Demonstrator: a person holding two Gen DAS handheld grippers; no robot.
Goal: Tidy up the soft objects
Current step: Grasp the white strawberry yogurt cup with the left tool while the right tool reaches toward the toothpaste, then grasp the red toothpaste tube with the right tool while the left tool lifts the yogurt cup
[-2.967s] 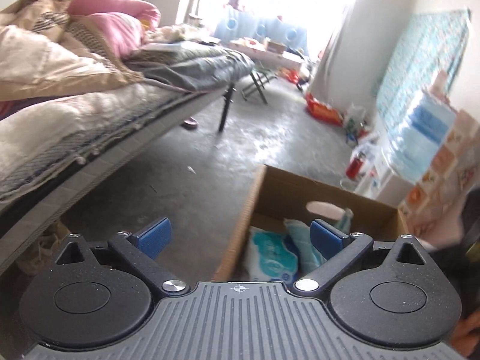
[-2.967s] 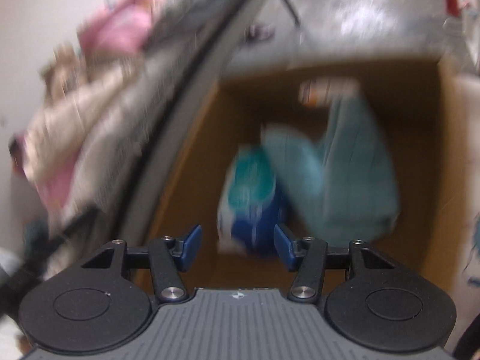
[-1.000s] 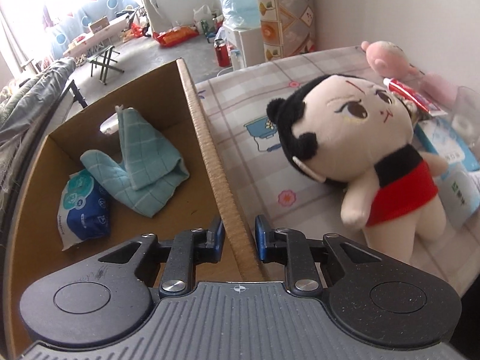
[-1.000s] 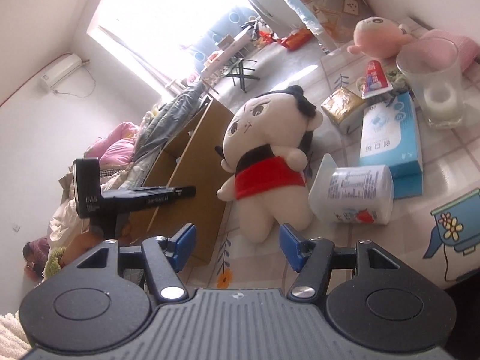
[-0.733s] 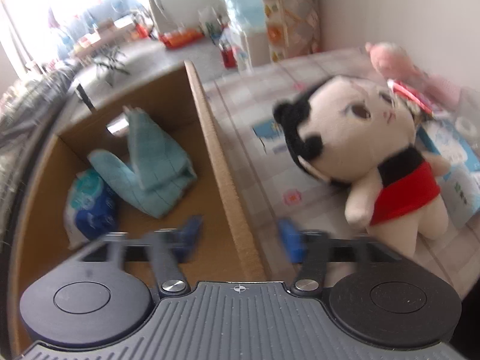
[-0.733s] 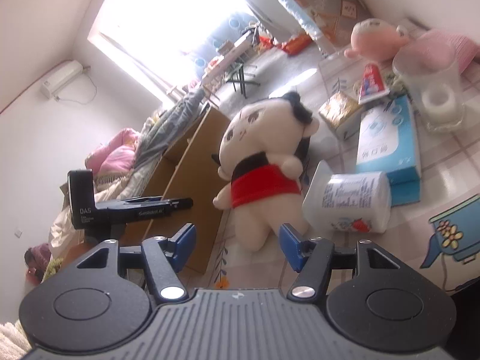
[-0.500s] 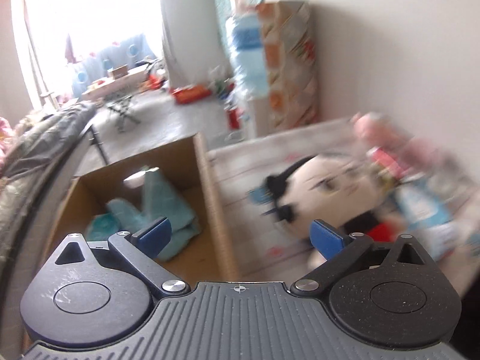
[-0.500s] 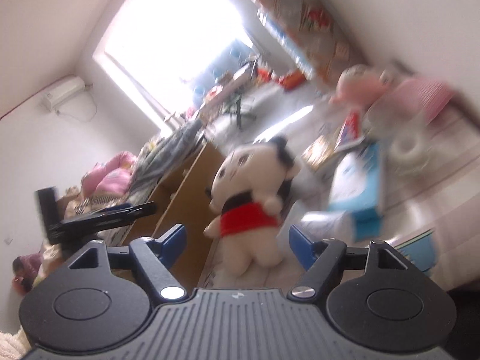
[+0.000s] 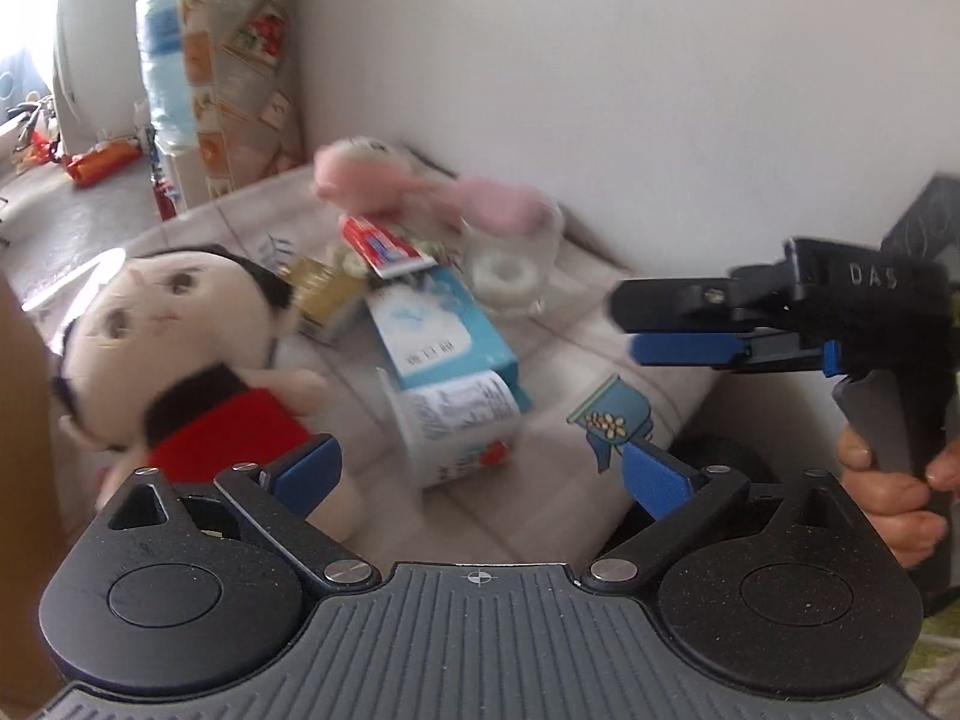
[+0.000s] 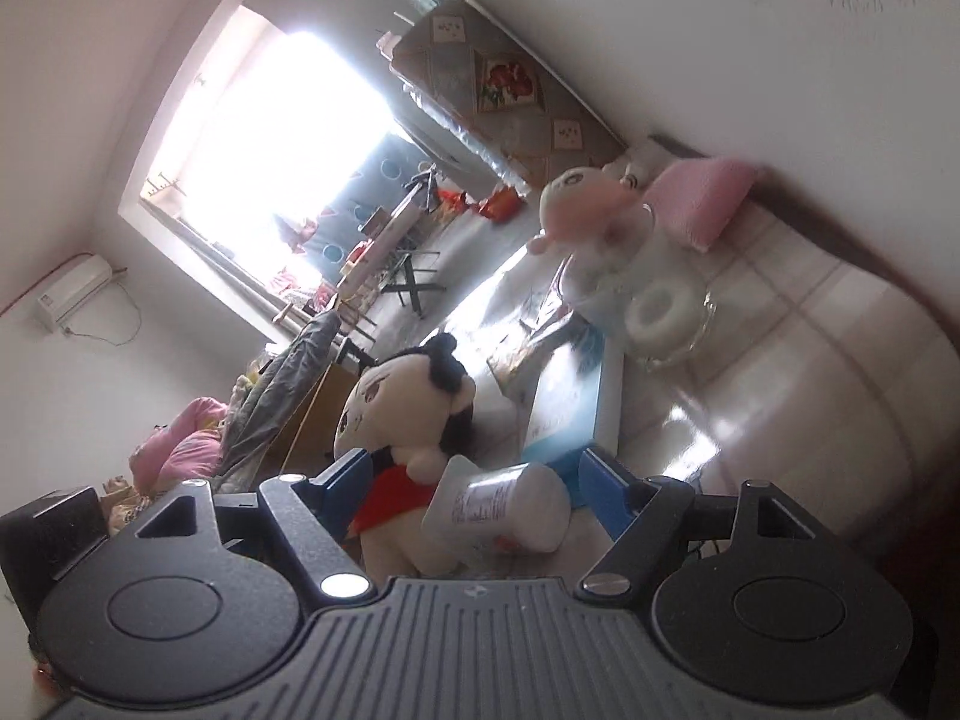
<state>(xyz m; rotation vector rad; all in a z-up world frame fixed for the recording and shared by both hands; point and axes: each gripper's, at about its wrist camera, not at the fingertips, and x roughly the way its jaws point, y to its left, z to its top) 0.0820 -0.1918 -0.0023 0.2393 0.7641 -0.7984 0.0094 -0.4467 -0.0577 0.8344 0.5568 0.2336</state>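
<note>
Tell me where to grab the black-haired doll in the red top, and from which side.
Grip the doll around its red-clad torso, probably with the left gripper, which is open and nearest. The head looks too wide for the open fingers; the torso is narrower and soft. Come in from above and the front, since the white jar lies close on one side and the cardboard box on the other.

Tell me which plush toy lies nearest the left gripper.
The black-haired doll in red, right by the left gripper; the pink plush lies farther back near the wall.
</note>
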